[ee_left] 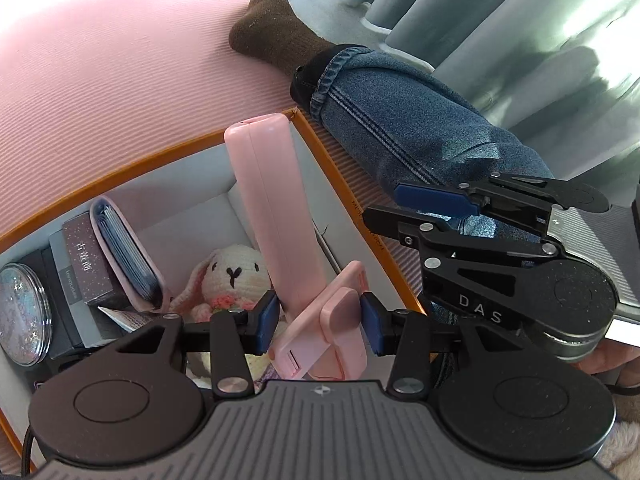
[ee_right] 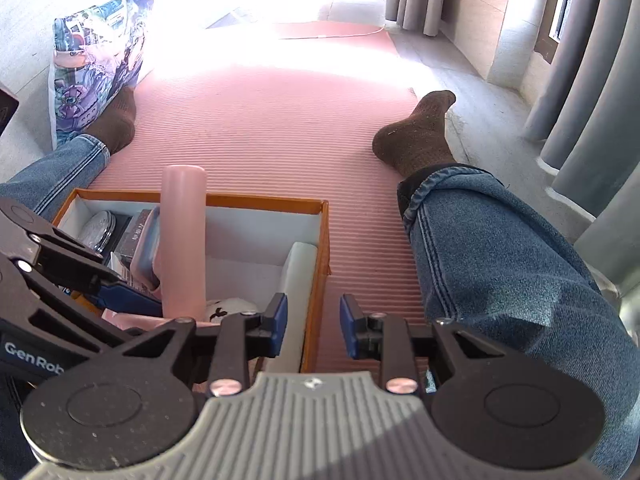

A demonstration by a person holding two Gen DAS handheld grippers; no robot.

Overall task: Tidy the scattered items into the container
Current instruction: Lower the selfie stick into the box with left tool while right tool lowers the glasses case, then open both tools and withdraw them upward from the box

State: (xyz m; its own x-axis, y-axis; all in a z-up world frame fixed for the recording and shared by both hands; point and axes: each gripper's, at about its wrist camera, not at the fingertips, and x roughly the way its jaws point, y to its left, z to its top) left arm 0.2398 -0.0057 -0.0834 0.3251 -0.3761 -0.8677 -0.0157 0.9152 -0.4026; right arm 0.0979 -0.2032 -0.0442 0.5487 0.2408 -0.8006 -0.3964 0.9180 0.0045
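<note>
Gripping a pink stand (ee_left: 320,332) by its hinged base, the left gripper (ee_left: 318,316) holds it over the orange box (ee_left: 344,184), apparently for lowering inside. Its long arm points up and away, past the far rim. A rabbit (ee_left: 232,276), wallet (ee_left: 124,256) and compact (ee_left: 22,312) lie below. The right gripper (ee_right: 313,326) hovers beside the box, jaws parted and empty.

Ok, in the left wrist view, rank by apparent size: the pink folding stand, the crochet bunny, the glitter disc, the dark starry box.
1. pink folding stand, clearly largest, held in the left tool.
2. crochet bunny, partly hidden.
3. glitter disc and dark starry box look alike; the disc is cut off at the edge, so unranked.
</note>
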